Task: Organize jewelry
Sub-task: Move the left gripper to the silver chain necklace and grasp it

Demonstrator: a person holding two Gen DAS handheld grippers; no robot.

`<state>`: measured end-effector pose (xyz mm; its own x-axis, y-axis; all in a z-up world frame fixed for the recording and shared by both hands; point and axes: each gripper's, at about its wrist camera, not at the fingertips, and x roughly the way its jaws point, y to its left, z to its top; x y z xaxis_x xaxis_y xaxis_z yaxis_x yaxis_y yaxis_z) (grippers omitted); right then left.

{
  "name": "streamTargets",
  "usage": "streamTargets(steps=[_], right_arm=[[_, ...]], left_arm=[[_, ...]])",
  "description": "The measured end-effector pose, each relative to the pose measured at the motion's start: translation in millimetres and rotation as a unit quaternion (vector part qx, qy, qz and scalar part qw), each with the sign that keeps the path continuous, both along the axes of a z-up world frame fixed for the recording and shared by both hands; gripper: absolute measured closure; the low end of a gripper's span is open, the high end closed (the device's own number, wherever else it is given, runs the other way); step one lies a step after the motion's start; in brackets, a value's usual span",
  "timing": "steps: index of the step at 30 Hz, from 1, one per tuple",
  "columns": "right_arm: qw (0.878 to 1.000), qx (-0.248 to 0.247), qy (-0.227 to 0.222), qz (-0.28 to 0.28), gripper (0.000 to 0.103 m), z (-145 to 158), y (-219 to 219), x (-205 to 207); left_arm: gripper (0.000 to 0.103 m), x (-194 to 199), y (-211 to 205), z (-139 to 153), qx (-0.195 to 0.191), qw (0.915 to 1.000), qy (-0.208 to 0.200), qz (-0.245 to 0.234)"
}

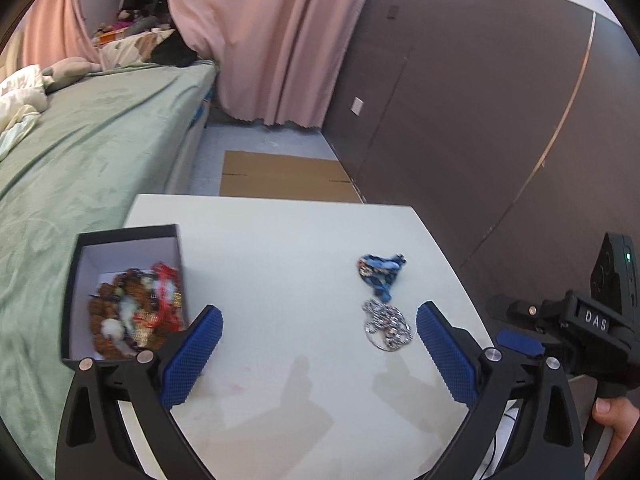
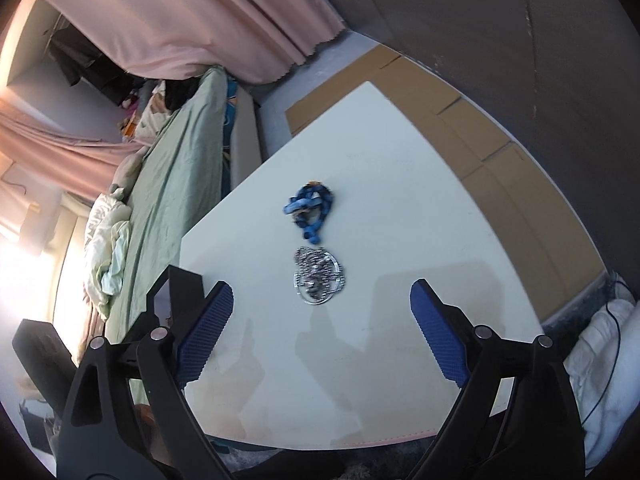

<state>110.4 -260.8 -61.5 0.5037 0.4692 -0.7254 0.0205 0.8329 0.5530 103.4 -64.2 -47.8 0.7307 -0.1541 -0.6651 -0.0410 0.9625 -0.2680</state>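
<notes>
Silver chain (image 1: 387,329) (image 2: 319,279): on white table (image 1: 288,248) (image 2: 420,200), ahead of right tongs (image 2: 322,316), just inside left tongs' (image 1: 320,344) right finger; blue bracelet (image 1: 380,274) (image 2: 310,210) just beyond; black box (image 1: 120,296) of beads beside left finger; both tongs apart, empty.

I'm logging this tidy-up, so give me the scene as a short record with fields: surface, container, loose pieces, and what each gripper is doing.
surface: white table
container: open black box at the table's left edge, already holding a heap of brown and red jewelry
loose pieces: blue bracelet and silver chain, lying close together on the table
left gripper: open, holding nothing
right gripper: open, holding nothing, facing the silver chain
</notes>
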Motion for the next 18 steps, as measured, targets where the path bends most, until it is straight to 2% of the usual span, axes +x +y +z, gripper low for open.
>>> streamTargets(steps=[8, 14, 18], right_arm=[[1.0, -0.005, 0.012, -0.001, 0.013, -1, -5, 7], [1.0, 0.0, 0.026, -0.017, 0.013, -6, -14, 18], [0.999, 0.006, 0.029, -0.029, 0.013, -6, -23, 24]], left_arm=[[0.012, 18, -26, -16, -0.002, 0.9992, 0.012, -0.038], [0.024, 38, -47, -33, -0.004, 0.9977, 0.031, -0.061], [0.037, 49, -61, -45, -0.007, 0.9962, 0.045, -0.073]])
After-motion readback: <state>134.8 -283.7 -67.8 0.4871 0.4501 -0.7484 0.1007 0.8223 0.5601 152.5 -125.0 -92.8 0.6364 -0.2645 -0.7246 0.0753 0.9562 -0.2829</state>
